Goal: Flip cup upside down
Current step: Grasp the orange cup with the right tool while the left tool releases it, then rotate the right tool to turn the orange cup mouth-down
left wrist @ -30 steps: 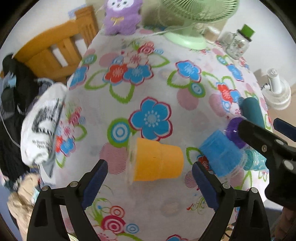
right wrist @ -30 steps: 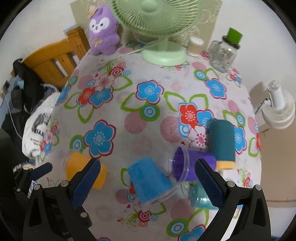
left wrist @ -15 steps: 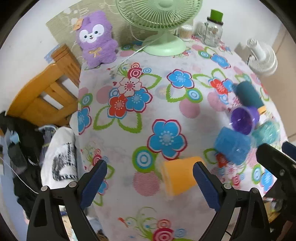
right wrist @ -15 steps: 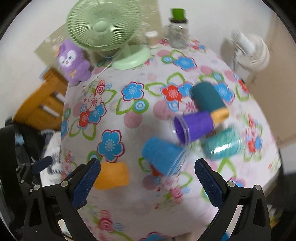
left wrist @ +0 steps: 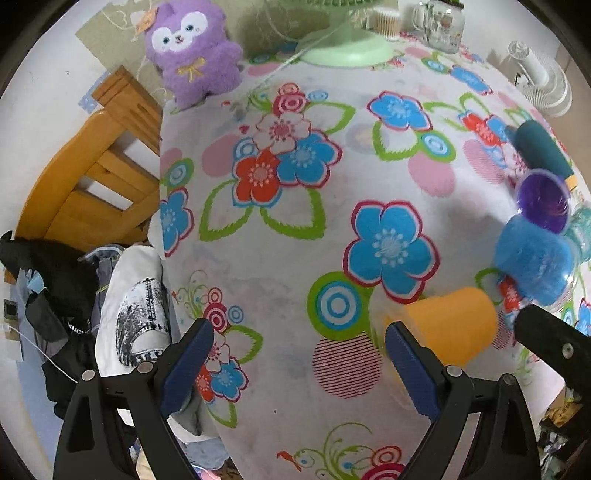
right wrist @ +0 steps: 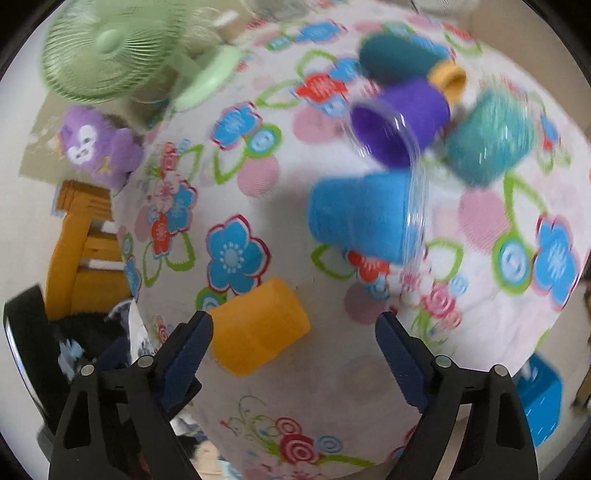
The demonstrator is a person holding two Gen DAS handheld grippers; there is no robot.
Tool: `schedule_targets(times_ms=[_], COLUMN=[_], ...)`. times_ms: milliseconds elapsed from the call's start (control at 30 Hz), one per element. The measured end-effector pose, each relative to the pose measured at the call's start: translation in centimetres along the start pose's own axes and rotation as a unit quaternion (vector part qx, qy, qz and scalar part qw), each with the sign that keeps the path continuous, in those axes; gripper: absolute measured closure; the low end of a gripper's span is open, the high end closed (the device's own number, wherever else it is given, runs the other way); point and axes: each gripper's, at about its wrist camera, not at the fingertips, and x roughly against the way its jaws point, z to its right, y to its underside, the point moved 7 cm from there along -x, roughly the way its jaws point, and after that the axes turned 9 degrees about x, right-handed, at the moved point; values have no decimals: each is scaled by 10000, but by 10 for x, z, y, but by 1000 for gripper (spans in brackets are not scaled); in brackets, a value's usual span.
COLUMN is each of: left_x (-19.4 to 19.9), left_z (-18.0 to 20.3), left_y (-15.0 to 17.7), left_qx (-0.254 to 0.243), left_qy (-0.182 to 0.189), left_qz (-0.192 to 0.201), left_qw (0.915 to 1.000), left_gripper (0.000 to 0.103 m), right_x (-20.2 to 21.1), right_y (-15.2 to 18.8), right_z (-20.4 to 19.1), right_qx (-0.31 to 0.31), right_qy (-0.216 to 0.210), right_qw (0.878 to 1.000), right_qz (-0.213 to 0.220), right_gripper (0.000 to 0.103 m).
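An orange cup (left wrist: pixel 448 325) lies on its side on the flowered tablecloth (left wrist: pixel 295 229), just beyond my left gripper's right finger. It also shows in the right wrist view (right wrist: pixel 258 330), between my right gripper's fingers and nearer the left one. A blue cup (right wrist: pixel 360 218), a purple cup (right wrist: pixel 400 116), a teal cup (right wrist: pixel 487 138) and a dark teal cup (right wrist: pixel 400 55) lie on their sides in a cluster. My left gripper (left wrist: pixel 299 360) is open and empty. My right gripper (right wrist: pixel 293 350) is open and empty.
A green fan (right wrist: pixel 107 50) and a purple plush toy (left wrist: pixel 192 48) stand at the table's far side, with a glass jar (left wrist: pixel 441 22). A wooden chair (left wrist: pixel 96 162) with clothes on it (left wrist: pixel 136 310) stands left of the table. A white fan (left wrist: pixel 541 81) is at the right.
Both grippers swung: the left view shifted left so the orange cup now sits at its right finger. The right gripper moved closer and lower, with the cups larger and blurred.
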Motion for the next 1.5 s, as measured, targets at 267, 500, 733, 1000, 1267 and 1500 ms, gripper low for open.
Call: schedule_targets(times_ms=[267,500,733,1000,1267,1500], left_x=[-1,-4,-8,-12,5,30], left_z=[4,26,33,17,13,7], left_y=[15,47,58,52,47,45], left_qx=[-19,-262,-326,-120,141,512], left_qy=[356,625,680,582,740,658], left_qz=[-126,-520,-659,-659,-525,-282], left_qw=[9993,9963,9950,9961,9958,9961], left_gripper=[7,7,7,7,7,7], right_x=[-29,-44,-54,-57,-27,13], right_y=[6,9,9,-2,-12,-25], right_z=[2,0,5,2,-14,-26], right_qx=[-641,-751,-835,-272,390,982], right_qy=[-151,-179,-187,-115,-33,0], right_qw=[9976,9964,9955,9987,9992,9945], right_qz=[-206,-355,-405,-411,-52,358], right_gripper=[15,23,30,46,46,46])
